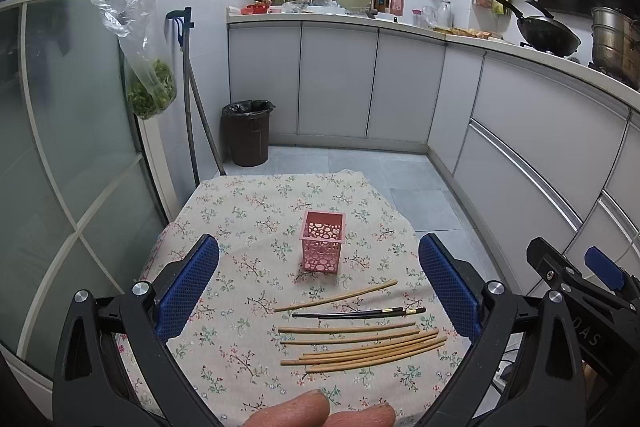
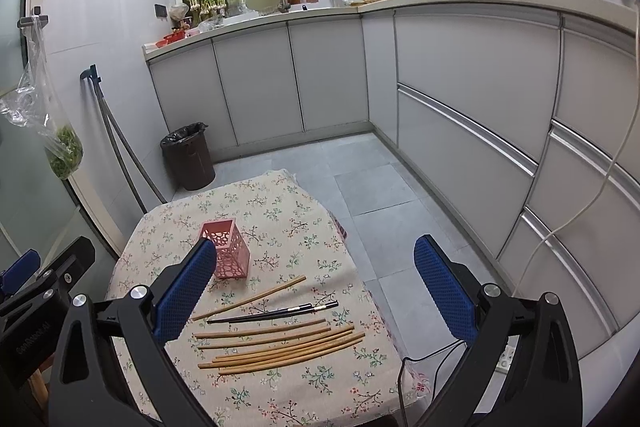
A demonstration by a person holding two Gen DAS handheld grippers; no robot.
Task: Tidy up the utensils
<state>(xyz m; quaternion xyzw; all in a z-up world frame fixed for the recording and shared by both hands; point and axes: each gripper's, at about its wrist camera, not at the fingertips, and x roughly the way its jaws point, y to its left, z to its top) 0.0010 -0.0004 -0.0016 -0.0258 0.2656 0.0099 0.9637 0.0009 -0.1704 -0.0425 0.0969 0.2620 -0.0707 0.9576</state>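
left wrist view: both grippers hover over the floral-cloth table (image 1: 248,203), nothing picked up yet.
the loose wooden chopsticks (image 1: 360,343) and the dark pair (image 1: 360,314) lie flat at the near edge, likely staged for loading into the upright pink perforated plastic holder (image 1: 322,241) just beyond. left gripper (image 1: 318,287) and right gripper (image 2: 316,291) tilt downward, jaws spread wide and empty.

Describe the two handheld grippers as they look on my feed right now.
Both match: the left gripper and right gripper have black plastic frames with silver round bolts, and fingers faced with blue mesh-textured pads. Each body carries pale lettering, too small to read surely. A black cable trails beside the right one. No sleeves show, only bare fingertips at the lower edge of the left view.
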